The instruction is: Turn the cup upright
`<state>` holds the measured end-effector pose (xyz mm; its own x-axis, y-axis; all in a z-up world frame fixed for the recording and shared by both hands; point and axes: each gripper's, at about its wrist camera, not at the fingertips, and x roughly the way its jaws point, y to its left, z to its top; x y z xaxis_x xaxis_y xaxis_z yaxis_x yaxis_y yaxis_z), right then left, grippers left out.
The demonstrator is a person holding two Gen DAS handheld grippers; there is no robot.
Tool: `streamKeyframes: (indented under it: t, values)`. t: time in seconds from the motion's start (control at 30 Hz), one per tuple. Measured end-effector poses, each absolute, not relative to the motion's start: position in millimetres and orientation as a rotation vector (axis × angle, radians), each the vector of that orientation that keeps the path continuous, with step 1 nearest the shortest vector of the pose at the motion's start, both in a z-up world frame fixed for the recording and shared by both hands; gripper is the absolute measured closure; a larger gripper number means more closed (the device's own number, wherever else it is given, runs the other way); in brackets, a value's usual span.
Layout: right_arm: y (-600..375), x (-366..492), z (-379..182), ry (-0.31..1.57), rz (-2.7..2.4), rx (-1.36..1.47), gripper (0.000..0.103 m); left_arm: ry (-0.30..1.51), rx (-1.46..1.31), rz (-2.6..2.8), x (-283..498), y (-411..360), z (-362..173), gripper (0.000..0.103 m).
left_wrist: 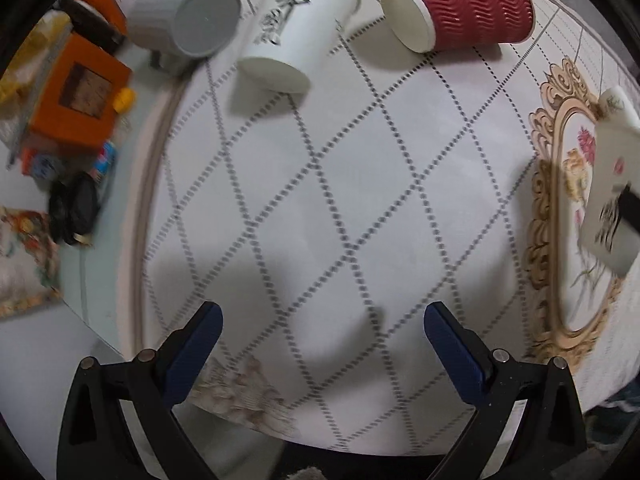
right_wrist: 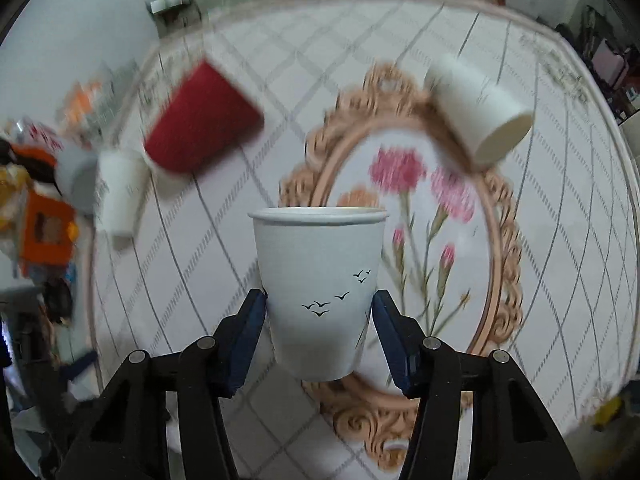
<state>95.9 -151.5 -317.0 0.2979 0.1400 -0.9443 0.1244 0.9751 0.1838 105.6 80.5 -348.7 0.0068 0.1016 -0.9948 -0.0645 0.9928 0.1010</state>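
Observation:
My right gripper (right_wrist: 320, 312) is shut on a pale blue paper cup with small black birds (right_wrist: 320, 280), held upright with its rim up, above the table. The same cup shows at the right edge of the left wrist view (left_wrist: 612, 196). My left gripper (left_wrist: 322, 332) is open and empty above the patterned tablecloth (left_wrist: 320, 200). A red ribbed cup (left_wrist: 460, 4) and a white cup with black writing (left_wrist: 288, 28) lie on their sides at the far end. A plain white cup (right_wrist: 480, 108) lies on its side at the right.
A grey cup (left_wrist: 188, 20) lies on its side at the table's far left edge. Orange boxes (left_wrist: 80, 96) and small clutter sit off the table to the left. An ornate oval flower motif (right_wrist: 420, 208) marks the cloth under the held cup.

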Motion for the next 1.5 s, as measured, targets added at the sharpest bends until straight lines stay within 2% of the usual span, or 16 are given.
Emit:
streamKeyframes:
  t: [0.17,0.27,0.57,0.77,0.8,0.87,0.97,1.1,1.17,1.33,1.5]
  values:
    - [-153,113,-302,1.018,0.026,0.229,0.045,1.528,0.077,0.179,116,74,-356,0.000]
    - [-141,123,-314,0.917,0.017,0.166,0.045,1.504,0.103,0.196,122,70,-360,0.000]
    - [-139,98,-339,0.867,0.020,0.079,0.044,1.456,0.155,0.190,117,54,-359,0.000]
    - [-145,79,-347,0.926,0.010,0.108,0.043,1.437,0.170,0.165,101,46,-353,0.000]
    - [-146,76,-348,0.947,0.003,0.109,0.041,1.433,0.171,0.160,103,48,-352,0.000]
    - [-146,70,-348,0.967,-0.005,0.104,0.029,1.417,0.175,0.152,99,48,-346,0.000]
    - [-151,56,-345,0.982,-0.031,0.103,0.019,1.391,0.178,0.136,93,49,-336,0.000]
    - [-160,35,-335,0.989,-0.105,0.110,0.018,1.350,0.189,0.107,82,51,-320,0.000]
    - [-165,26,-327,0.998,-0.152,0.116,0.014,1.328,0.194,0.093,76,52,-310,0.000]
    - [-173,1,-284,0.970,-0.235,0.101,0.002,1.271,0.192,0.060,57,50,-274,0.000]
    - [-174,-23,-230,0.941,-0.266,0.057,0.000,1.193,0.174,0.021,30,45,-226,0.000]
